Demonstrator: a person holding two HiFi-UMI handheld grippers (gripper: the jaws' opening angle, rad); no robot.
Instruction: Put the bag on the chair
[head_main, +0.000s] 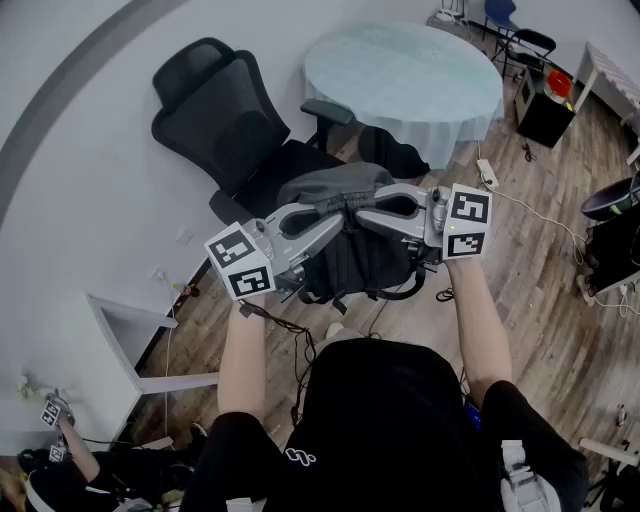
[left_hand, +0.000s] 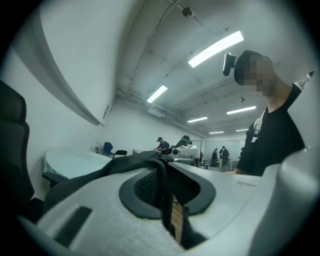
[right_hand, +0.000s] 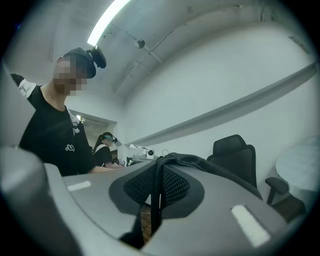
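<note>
Chair seat lies bare, hemmed by its armrest and round table.

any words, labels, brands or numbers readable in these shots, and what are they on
No readable text anywhere.
Shirt: small white logo, too small to read.
Left gripper and right gripper: square black-and-white markers only, no letters or digits.

I see my left gripper clamped on the dark bag strap, with a pale round table off left.
</note>
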